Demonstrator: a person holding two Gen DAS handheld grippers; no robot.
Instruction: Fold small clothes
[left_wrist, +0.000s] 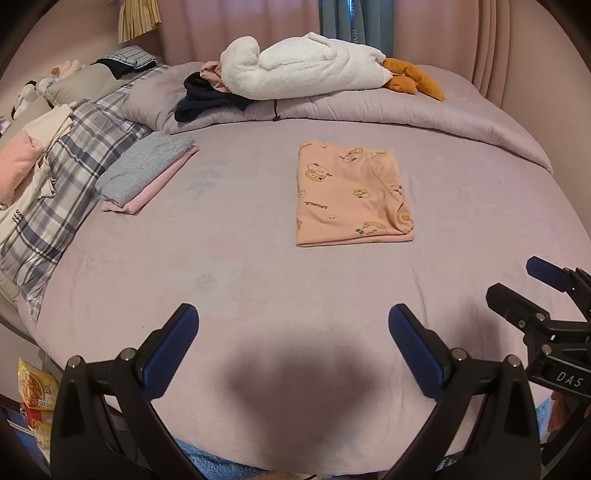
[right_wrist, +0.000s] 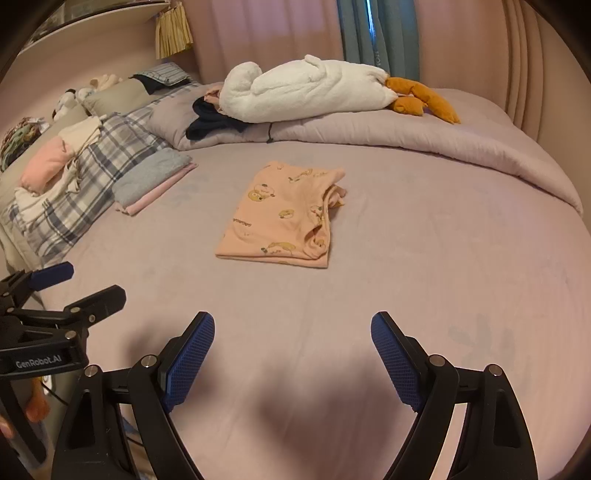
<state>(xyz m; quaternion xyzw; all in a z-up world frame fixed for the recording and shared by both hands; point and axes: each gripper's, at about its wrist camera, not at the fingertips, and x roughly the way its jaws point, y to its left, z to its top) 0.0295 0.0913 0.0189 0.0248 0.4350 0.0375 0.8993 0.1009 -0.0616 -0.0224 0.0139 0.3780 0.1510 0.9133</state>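
While the folded peach top (left_wrist: 351, 195) lies on the bed (left_wrist: 221, 258) at 12 o'clock, the left gripper (left_wrist: 293, 347) and right gripper (right_wrist: 293, 354) hang over it, jaws apart and empty.

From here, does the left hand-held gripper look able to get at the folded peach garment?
Probably yes. The left hand-held gripper is open and empty, and only bare bedsheet lies between it and the peach garment; nothing rests on the garment.
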